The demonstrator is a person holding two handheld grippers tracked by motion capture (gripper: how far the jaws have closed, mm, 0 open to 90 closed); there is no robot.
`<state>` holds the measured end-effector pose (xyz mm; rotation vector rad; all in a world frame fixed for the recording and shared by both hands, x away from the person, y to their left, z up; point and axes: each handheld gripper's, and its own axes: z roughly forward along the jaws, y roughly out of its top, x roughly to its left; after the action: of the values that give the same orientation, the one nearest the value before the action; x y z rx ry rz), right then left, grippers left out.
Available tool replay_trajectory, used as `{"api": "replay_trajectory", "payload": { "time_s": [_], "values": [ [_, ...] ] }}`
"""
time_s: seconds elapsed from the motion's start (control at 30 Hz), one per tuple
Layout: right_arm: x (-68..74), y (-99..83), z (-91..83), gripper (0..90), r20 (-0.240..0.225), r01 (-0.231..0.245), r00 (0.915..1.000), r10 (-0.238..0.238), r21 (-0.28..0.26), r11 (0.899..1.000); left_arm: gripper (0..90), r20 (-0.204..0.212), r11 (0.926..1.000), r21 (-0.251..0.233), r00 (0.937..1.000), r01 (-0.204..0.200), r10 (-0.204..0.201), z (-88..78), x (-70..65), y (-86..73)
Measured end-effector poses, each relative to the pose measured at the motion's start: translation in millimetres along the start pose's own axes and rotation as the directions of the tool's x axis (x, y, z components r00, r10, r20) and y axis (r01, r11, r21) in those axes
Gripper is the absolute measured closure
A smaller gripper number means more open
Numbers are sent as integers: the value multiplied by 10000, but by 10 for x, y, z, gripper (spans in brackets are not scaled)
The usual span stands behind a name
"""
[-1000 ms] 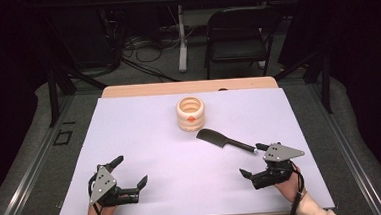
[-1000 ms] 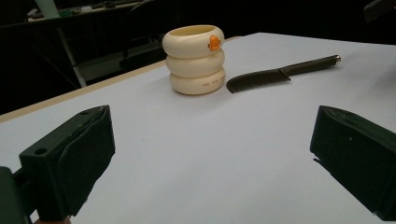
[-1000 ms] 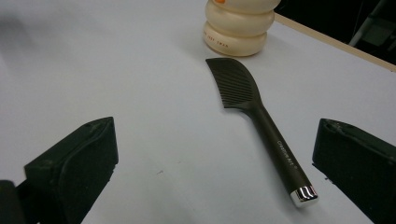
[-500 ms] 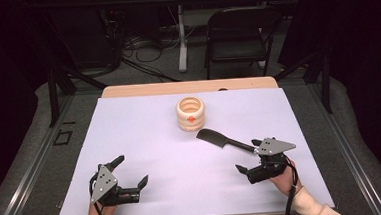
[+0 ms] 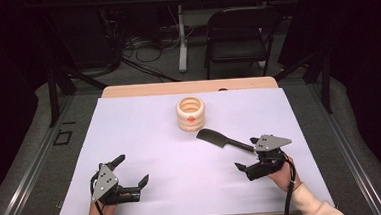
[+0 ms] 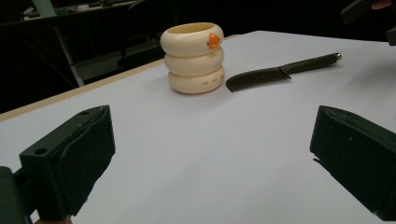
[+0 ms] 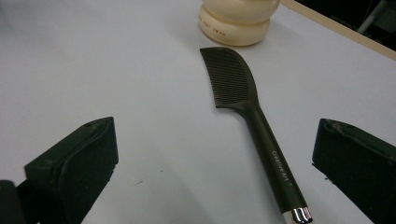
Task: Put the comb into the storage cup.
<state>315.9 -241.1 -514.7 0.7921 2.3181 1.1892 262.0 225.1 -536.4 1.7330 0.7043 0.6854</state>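
Right tool (image 5: 247, 157), jaws spread wide, low over the white table (image 5: 145, 140); the black comb (image 5: 224, 140) lies flat ahead of it. In the right gripper view the comb's handle runs between the two jaws, touching neither, its metal-tipped end nearest the tool and its teeth at the far end. Just beyond the comb's toothed end stands a cream ribbed cup (image 5: 191, 113) with an orange mark, upright. Left tool (image 5: 131, 173), jaws likewise spread and holding nothing, rests near the table's front edge, well apart from comb and cup, which lie ahead of it.
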Motion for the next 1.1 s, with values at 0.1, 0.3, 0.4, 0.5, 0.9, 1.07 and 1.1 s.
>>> {"api": "replay_trajectory", "payload": {
  "time_s": [0.1, 0.3, 0.4, 0.5, 0.9, 1.07, 1.1],
  "values": [
    [-28, 24, 35, 0, -43, -15, 10000, 16, 99, 9999, 2, 19, 10000, 12, 10000, -16, 16, 5, -2, 1],
    [-88, 65, 110, 0, -76, -39, 10000, 41, 281, 9996, 2, 38, 10000, 4, 10000, -5, 5, 6, -1, 0],
    [-100, 86, 140, 0, -158, -52, 9999, 58, 359, 9993, 2, 21, 10000, 2, 10000, -30, 30, 1, 0, 0],
    [-116, 108, 174, 0, -247, 16, 9997, -4, 469, 9989, 2, 17, 10000, -3, 10000, -29, 29, -3, -1, 0],
    [-172, 164, 285, 0, -409, 86, 9992, -51, 848, 9964, 2, 30, 10000, -8, 10000, -62, 62, -5, -4, 3],
    [-183, 214, 325, 0, -494, 210, 9987, -161, 996, 9948, 2, 23, 10000, -13, 10000, -65, 65, -7, -6, 4],
    [-179, 218, 329, 0, -531, 226, 9984, -171, 1044, 9943, 2, 24, 10000, -16, 10000, -69, 69, -8, -6, 4]
  ]
}}
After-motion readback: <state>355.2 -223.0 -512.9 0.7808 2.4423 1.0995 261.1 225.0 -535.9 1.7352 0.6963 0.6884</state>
